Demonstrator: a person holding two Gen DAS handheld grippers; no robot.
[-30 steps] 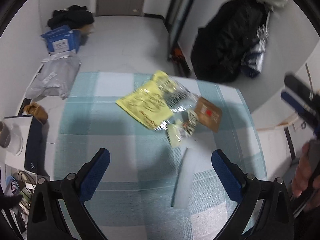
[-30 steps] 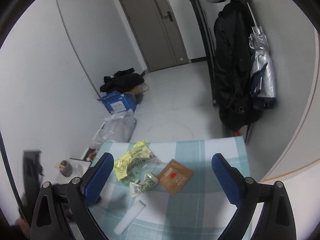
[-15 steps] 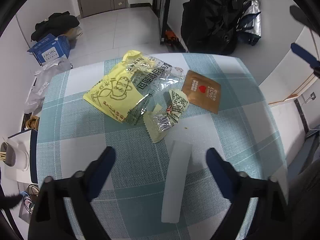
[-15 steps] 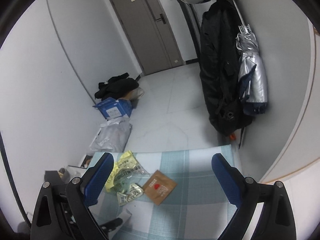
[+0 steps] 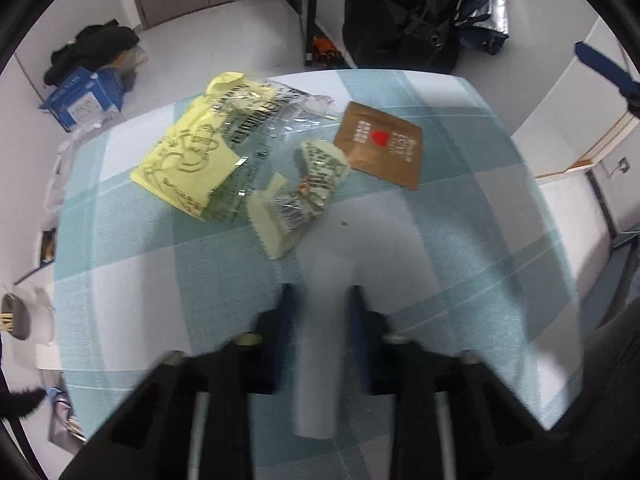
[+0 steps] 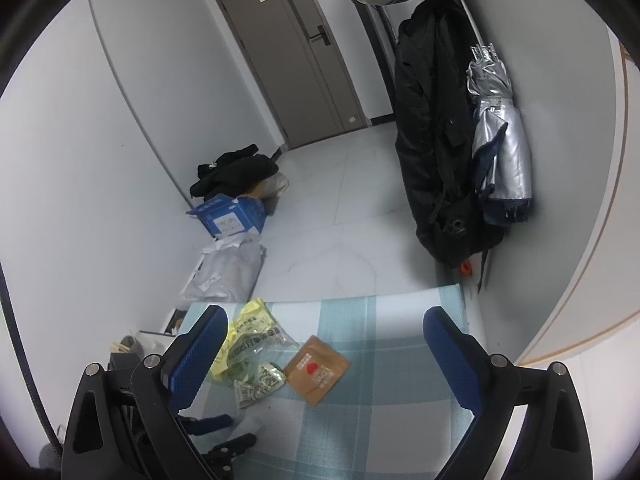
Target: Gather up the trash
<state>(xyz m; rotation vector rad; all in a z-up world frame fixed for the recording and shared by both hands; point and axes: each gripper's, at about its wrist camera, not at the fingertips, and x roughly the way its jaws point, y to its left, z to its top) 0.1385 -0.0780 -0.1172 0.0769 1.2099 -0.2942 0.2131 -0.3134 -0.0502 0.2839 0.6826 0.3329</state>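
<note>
On the checked counter (image 5: 120, 280), the left claw (image 5: 322, 300) has just been closing around a white paper tube (image 5: 324, 340), its pads at the tube's sides. The right claw (image 6: 324, 356) hangs wide open, empty. Yellow wrapper (image 5: 188, 160) and brown sachet (image 5: 384, 144) lie beyond the tube.

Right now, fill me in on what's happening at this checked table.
A person with a gripper in each hand is clearing litter off the teal-and-white checked tablecloth. The left gripper has just been closing around a long white paper strip that lies between its fingers; motion blur hides whether the pads press on it. The right gripper hovers open and empty. The crumpled yellow-and-clear plastic bag, small torn foil wrapper and flat brown sachet with a red heart lie uncollected.
</note>
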